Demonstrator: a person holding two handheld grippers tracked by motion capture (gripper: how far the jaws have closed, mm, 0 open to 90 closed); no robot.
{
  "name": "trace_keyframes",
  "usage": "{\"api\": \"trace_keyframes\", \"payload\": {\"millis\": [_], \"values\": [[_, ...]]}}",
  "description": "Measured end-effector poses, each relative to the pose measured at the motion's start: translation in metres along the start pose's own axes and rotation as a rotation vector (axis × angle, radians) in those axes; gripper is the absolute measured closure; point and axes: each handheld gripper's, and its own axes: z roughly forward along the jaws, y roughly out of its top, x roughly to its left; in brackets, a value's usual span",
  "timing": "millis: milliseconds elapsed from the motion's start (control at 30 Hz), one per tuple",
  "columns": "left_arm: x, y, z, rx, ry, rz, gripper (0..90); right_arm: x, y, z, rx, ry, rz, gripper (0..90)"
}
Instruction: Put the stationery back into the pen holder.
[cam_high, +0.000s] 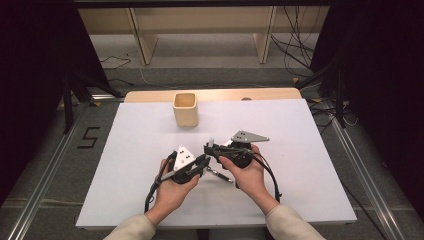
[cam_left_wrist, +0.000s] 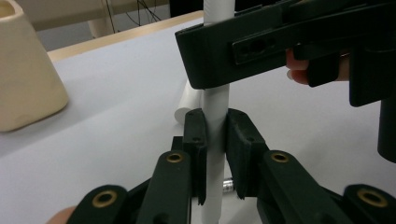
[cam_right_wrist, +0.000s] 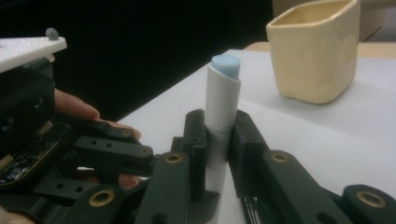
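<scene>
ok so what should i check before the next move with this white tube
1. Left claw shut on the white tube: ok.
2. Right claw pads pressed on the same tube, higher up: ok.
3. Blue tip bare, pointing up: ok.
4. Short white piece lying on the table behind the tube; whether it is the cap: cannot tell.
5. Cream cup upright, apart from both claws: ok.
6. Cup empty inside: cannot tell.
</scene>
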Motion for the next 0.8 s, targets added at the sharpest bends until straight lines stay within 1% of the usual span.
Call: {"api": "trace_keyframes", "payload": {"millis": [33,67,133,167,200,233,267,300,333,400,433,533,567,667,700,800], "values": [[0.0,0.001,-0.001,-0.012,-0.004,-0.001,78.3,0.0,0.0,0.0,0.0,0.0,0.0,79.1],[0.0,0.002,-0.002,-0.014,-0.007,0.005,77.9,0.001,0.002,-0.001,-0.005,0.003,-0.001,79.2],[0.001,0.003,-0.002,-0.025,-0.009,-0.003,69.3,0.002,0.005,-0.003,-0.005,-0.006,-0.027,79.2],[0.001,0.004,-0.002,-0.021,-0.014,0.002,64.3,0.003,0.006,-0.004,-0.004,-0.013,-0.04,79.1],[0.002,0.004,-0.001,-0.016,-0.013,0.007,64.3,0.003,0.006,-0.004,-0.004,-0.013,-0.04,79.1],[0.003,0.003,-0.001,-0.009,-0.008,0.006,60.2,0.004,0.007,-0.004,0.001,-0.022,-0.061,79.1],[0.004,0.003,-0.001,-0.003,-0.005,0.004,58.8,0.005,0.007,-0.004,0.004,-0.03,-0.078,79.1],[0.005,0.003,0.0,0.003,-0.004,0.003,58.8,0.005,0.007,-0.004,0.004,-0.03,-0.078,79.1],[0.006,0.003,0.0,0.008,-0.007,0.004,56.6,0.006,0.007,-0.003,0.012,-0.04,-0.103,79.1],[0.006,0.003,0.002,0.015,-0.001,0.013,56.5,0.007,0.007,-0.003,0.016,-0.045,-0.112,79.1],[0.006,0.003,0.003,0.017,-0.005,0.02,56.5,0.007,0.007,-0.003,0.016,-0.045,-0.112,79.1],[0.004,0.003,0.005,0.021,-0.012,0.031,61.6,0.007,0.006,-0.002,0.018,-0.045,-0.112,79.0],[0.003,0.003,0.006,0.02,-0.012,0.033,61.6,0.007,0.006,-0.002,0.018,-0.045,-0.112,79.0],[0.004,0.004,0.008,0.015,-0.003,0.03,65.7,0.007,0.006,-0.002,0.021,-0.048,-0.112,79.0],[0.003,0.005,0.008,0.007,-0.003,0.022,67.0,0.007,0.005,-0.002,0.022,-0.049,-0.115,79.0],[0.003,0.007,0.009,0.001,-0.007,0.017,72.5,0.008,0.005,-0.001,0.023,-0.049,-0.119,79.0]]}}
